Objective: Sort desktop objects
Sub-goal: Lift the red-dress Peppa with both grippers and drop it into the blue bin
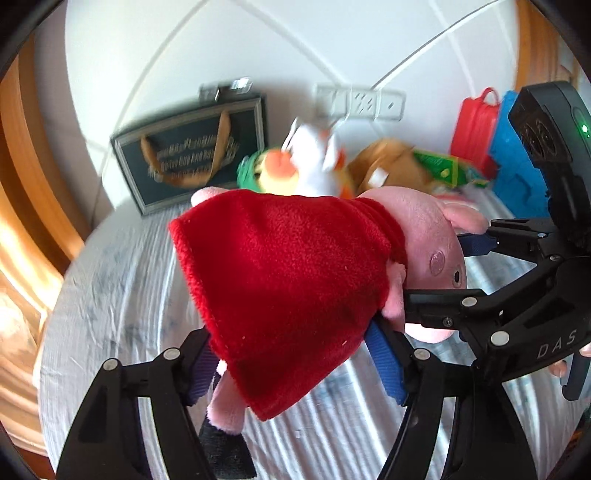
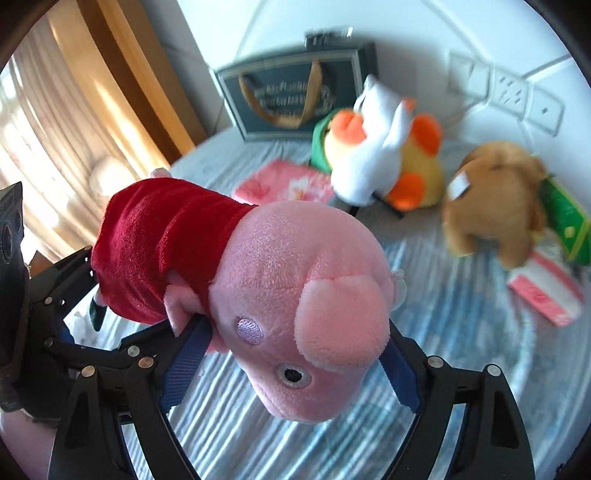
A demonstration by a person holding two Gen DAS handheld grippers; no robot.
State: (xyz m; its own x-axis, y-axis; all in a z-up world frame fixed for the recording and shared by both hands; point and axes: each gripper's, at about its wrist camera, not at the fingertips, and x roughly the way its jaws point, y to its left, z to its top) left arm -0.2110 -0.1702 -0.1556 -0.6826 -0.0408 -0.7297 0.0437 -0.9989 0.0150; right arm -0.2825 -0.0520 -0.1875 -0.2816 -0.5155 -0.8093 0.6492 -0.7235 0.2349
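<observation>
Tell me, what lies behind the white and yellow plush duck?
Behind the white and yellow plush duck with orange beak a dark framed tote bag with tan handles leans at the white wall. A green item peeks out beside it; the rest is hidden.

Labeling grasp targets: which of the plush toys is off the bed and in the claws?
The pink pig in the red dress, held by both claws. The white-and-yellow duck and the brown plush lie on the bed.

bag text (image 1: pixel 192 157) blurred; pig's foot (image 1: pixel 227 454) cut off
</observation>
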